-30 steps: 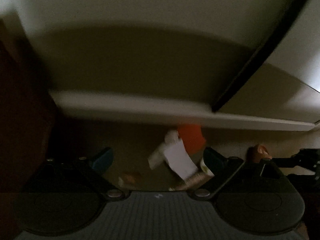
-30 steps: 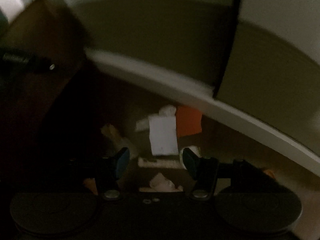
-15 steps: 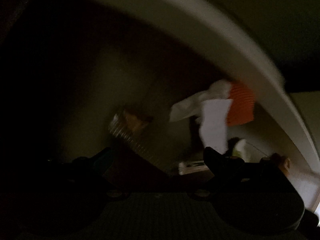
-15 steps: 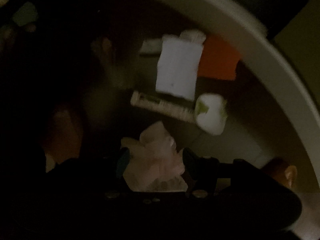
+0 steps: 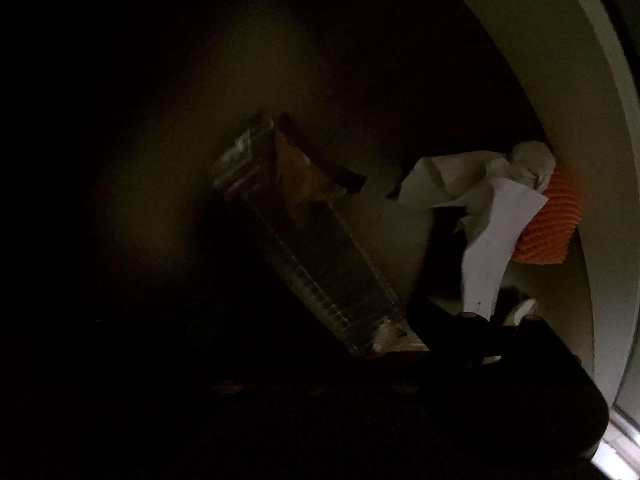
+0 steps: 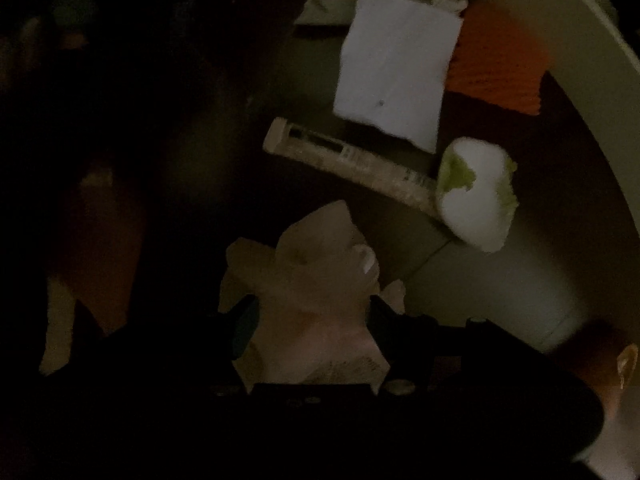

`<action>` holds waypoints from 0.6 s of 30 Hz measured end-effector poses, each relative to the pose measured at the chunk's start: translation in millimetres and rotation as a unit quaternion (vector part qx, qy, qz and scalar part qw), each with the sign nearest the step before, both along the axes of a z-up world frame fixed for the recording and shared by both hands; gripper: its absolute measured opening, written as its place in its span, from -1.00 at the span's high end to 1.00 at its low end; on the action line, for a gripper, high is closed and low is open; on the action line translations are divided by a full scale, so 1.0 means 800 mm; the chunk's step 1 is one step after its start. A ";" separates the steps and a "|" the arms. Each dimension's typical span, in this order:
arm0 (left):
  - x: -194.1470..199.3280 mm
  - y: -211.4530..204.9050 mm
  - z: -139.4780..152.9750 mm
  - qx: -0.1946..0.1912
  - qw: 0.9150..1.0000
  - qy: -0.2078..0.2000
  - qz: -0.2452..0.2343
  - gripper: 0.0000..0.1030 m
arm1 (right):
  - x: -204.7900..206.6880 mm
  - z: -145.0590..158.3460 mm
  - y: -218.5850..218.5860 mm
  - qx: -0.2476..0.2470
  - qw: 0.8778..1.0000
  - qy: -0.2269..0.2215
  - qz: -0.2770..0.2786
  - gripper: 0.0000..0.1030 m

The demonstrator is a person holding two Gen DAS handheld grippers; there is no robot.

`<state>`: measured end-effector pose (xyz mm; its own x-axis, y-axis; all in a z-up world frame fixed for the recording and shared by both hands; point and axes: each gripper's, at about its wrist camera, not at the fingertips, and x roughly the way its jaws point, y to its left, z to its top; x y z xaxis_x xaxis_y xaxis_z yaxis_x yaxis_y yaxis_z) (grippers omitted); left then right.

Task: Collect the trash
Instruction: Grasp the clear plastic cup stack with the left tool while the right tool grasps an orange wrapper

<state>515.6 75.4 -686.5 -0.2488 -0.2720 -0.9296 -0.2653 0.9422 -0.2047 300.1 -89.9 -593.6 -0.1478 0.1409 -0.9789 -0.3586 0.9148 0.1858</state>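
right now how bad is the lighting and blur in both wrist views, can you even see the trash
Left wrist view: very dark, its left half nearly black; the clear wrapper and white paper show sharply. Right wrist view: dim and softly blurred, yet the crumpled pink wrapper and orange piece remain readable.

Clear ribbed plastic wrapper (image 5: pixel 308 256): glossy, glints along ridges, brownish film at its 12 o'clock end. White paper sheet (image 6: pixel 396 68): matt, smooth, flat. Orange piece (image 5: pixel 550 220): ribbed, matt, at 3 o'clock of the sheet. Crumpled pale tissue (image 6: pixel 316 276): soft, creased, matt. Printed tube (image 6: pixel 352 164): dull, paper-like label. White wad (image 6: pixel 476 196): matt, green-smeared.
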 end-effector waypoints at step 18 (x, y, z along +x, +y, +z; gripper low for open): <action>-0.004 -0.005 -0.022 0.004 1.000 0.000 -0.017 -0.08 | 0.008 -0.012 0.004 0.017 1.000 -0.013 0.015 0.27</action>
